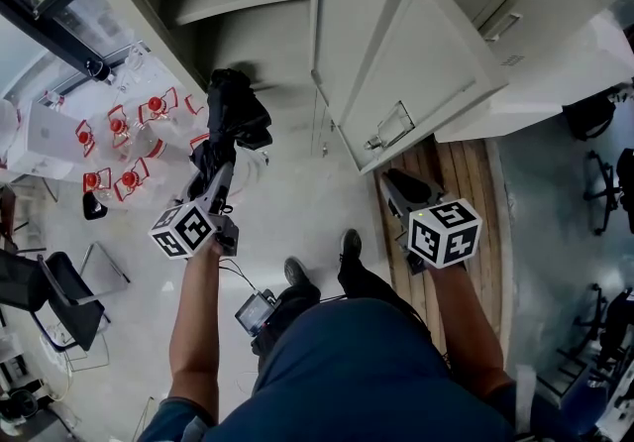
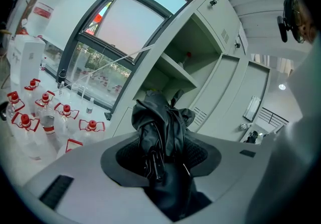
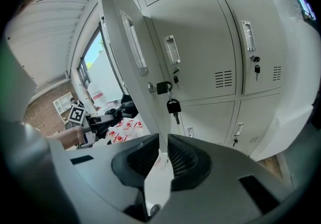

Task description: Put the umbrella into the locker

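pale floor carries red-capped bottles (clustered together) and a black chair.

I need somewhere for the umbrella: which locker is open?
The one whose door the right claw grips by the edge, a black key hanging from its lock. The lockers to its right are all shut.

Pretty sure I'm driving around an office locker area here: grey metal lockers wall to wall, black office chairs, big window, red-capped water jugs parked on the floor.
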